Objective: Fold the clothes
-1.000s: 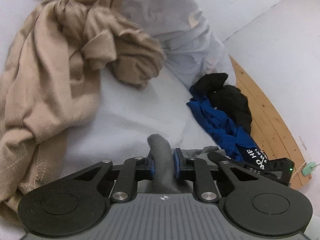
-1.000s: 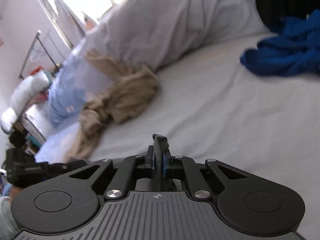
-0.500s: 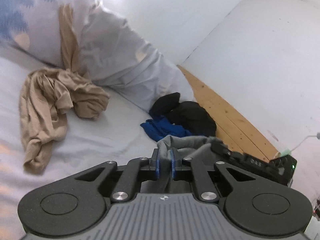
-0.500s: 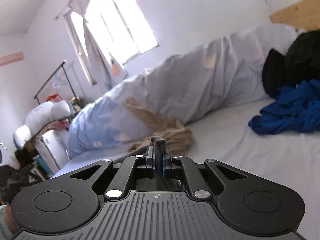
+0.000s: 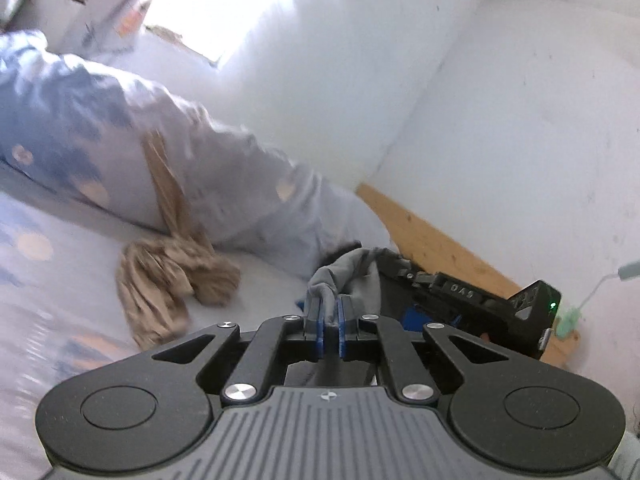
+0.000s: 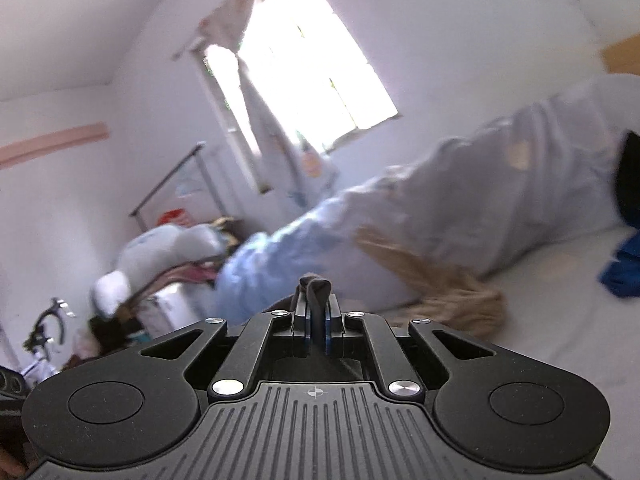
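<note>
**Grey garment lifted clear of the bed by both tongs**

A second ago both views looked down on the bed (image 5: pixel 60 312); now they face the wall and window (image 6: pixel 304 60), so both hands have risen and levelled out. The left tongs (image 5: pixel 329 322) closed down during the lift and now pinch a bunched edge of the grey garment (image 5: pixel 344 276). The right tongs (image 6: pixel 317 328) are clamped on another fold of it (image 6: pixel 316 286). My reading: the garment is being raised to hang open before it is laid flat for folding.

The left view alone shows the cloth running across to the other tool (image 5: pixel 460 296) beside the wooden bed frame (image 5: pixel 432 236). The right view alone shows the blue garment (image 6: pixel 624 272) and the clothes rack (image 6: pixel 172 188). Both show the tan garment (image 5: pixel 172 276) crumpled against the duvet (image 5: pixel 224 168).
</note>
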